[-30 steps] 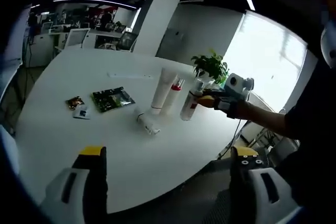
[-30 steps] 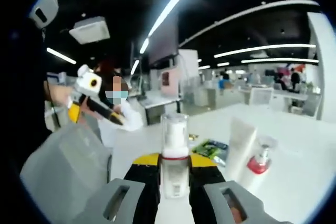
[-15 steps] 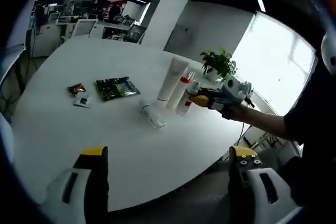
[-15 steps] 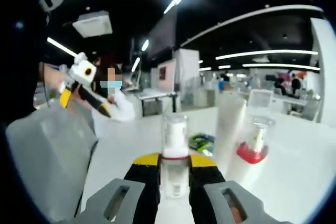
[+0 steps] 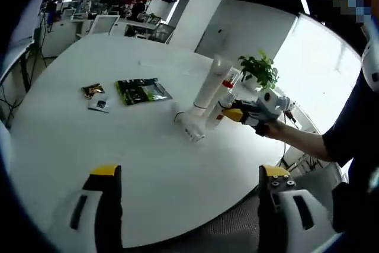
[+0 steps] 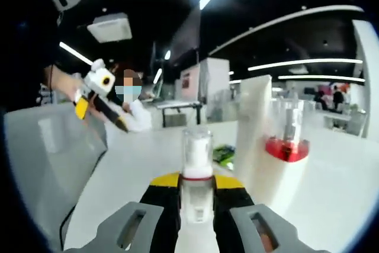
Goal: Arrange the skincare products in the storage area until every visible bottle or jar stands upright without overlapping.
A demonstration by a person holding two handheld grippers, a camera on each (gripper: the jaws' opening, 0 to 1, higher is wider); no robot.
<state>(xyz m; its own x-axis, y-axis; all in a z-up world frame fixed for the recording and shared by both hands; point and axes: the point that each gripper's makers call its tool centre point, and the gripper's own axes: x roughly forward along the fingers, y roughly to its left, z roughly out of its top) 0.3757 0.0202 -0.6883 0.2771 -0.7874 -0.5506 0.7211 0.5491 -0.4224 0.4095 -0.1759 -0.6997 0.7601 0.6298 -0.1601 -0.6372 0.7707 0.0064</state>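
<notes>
The right gripper [image 6: 196, 202] is pinching a clear bottle [image 6: 196, 173] with a red band and clear cap, its jaws pressed against the bottle's lower sides and holding it upright. In the left gripper view the same gripper [image 5: 230, 112] is reaching in over the table [image 5: 89, 152], carried by a hand [image 5: 269, 127], and its tips are sitting just beside the tube [image 5: 208, 87]. The tube, tall and white, is standing upright near the middle of the table; in the right gripper view it is rising just right of the held bottle [image 6: 251, 140]. A pump bottle [image 6: 288, 146] with a red collar and clear cap is standing upright right next to the tube, on its far side from the held bottle. A small white bottle [image 5: 188, 127] is lying on its side on the table, close to the tube's foot. Well apart from the tube, a green packet [image 5: 142, 90] is lying flat, and beyond it a small brown sachet [image 5: 92, 91] and a white sachet [image 5: 99, 105] are lying close together. A potted plant [image 5: 259, 70] is standing behind the tube at the table's far edge. The left gripper [image 5: 188, 205] is hanging over the near edge of the table, jaws spread wide and holding nothing.
</notes>
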